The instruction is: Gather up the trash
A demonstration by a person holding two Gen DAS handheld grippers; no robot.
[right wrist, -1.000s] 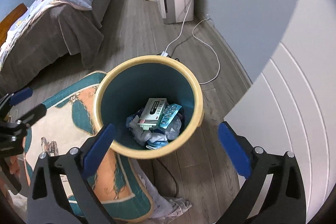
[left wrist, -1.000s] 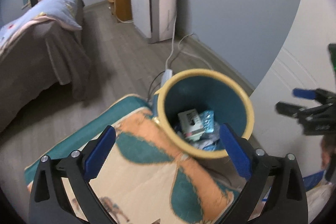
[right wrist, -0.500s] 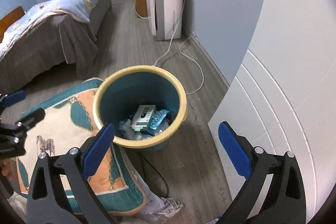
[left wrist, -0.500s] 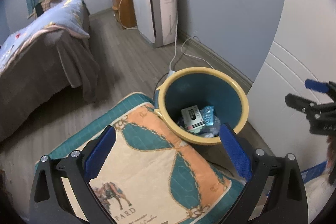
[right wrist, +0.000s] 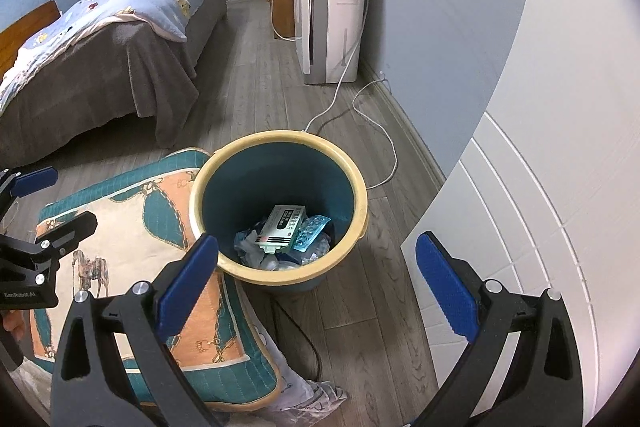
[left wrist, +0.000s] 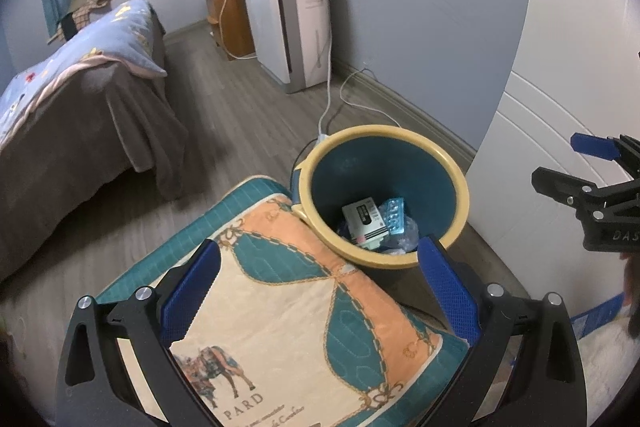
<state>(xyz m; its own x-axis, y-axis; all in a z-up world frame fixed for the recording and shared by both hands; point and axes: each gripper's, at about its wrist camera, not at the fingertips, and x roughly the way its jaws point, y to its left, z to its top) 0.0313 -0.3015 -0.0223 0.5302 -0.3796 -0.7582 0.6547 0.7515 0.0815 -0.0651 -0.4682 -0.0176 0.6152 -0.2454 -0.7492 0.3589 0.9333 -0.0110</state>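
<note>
A teal bin with a yellow rim (left wrist: 460,183) (right wrist: 280,137) stands on the wood floor beside a patterned cushion. Inside it lie a white medicine box (left wrist: 362,217) (right wrist: 282,229), a blue blister pack (left wrist: 394,213) (right wrist: 312,233) and crumpled plastic. My left gripper (left wrist: 320,295) hovers open above the cushion, short of the bin, with nothing between its fingers. My right gripper (right wrist: 316,285) hangs open above the bin's near side, also empty. Each gripper shows at the edge of the other's view.
The teal-and-orange cushion (left wrist: 288,311) (right wrist: 132,219) touches the bin's left side. A bed (left wrist: 72,107) fills the left. A white appliance (left wrist: 296,23) stands by the blue wall, its cable (right wrist: 376,123) trailing behind the bin. A white panelled surface (right wrist: 520,207) is at the right.
Both grippers have risen and drawn back from the bin, which now looks smaller and farther. Both stay open and empty; the trash in the bin has not moved.
</note>
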